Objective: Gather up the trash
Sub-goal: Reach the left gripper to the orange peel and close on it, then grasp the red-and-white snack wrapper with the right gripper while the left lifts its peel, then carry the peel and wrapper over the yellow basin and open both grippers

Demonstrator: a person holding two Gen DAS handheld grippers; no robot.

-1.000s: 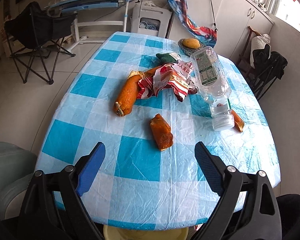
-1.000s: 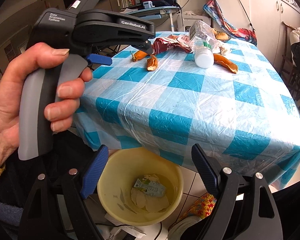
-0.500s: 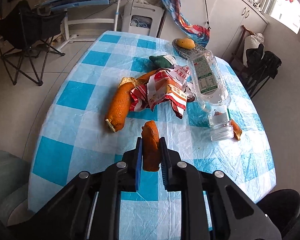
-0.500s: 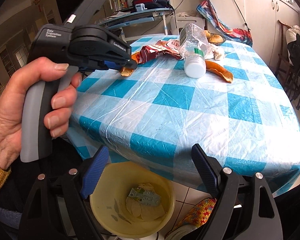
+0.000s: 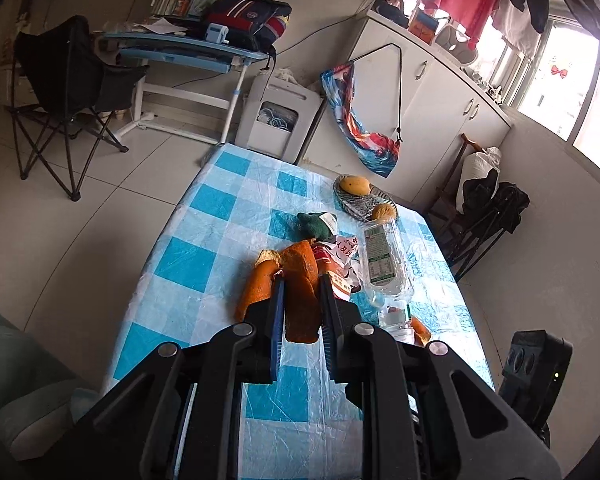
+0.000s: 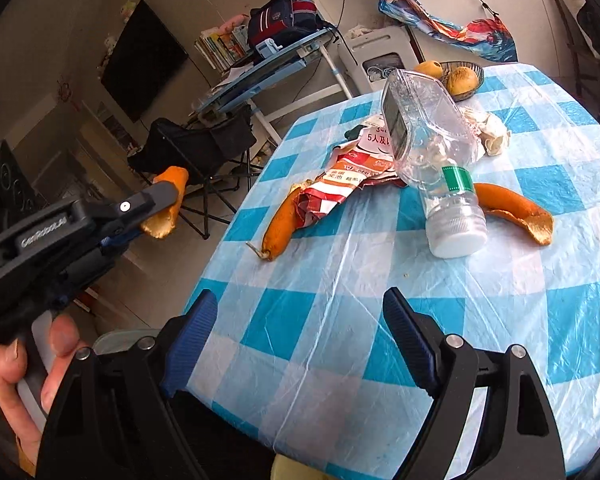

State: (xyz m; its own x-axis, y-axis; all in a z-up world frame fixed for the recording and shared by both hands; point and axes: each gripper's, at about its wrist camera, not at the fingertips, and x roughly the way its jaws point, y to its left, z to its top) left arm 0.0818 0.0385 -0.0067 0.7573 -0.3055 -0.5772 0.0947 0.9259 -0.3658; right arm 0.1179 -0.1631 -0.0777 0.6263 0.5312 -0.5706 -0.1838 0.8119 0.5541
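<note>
Left tongs clamped on a peel, right tongs apart over the table.

My left gripper (image 5: 302,300) has its blue ribbed pads pressed on a curled orange peel (image 5: 300,292) — rough, pitted skin outside, paler pith at the end — held clear of the table (image 6: 380,320) off its left edge. My right gripper (image 6: 300,336) stands wide with nothing between its pads, above the glossy, wrinkled blue-and-white checked cover. On it lie a long peel strip (image 6: 278,226) beside a crumpled red-and-white wrapper (image 6: 340,184), a clear plastic bottle (image 6: 432,152) on its side with a white cap, and another curved peel (image 6: 516,210) touching the bottle's neck — all well ahead of my right pads.
</note>
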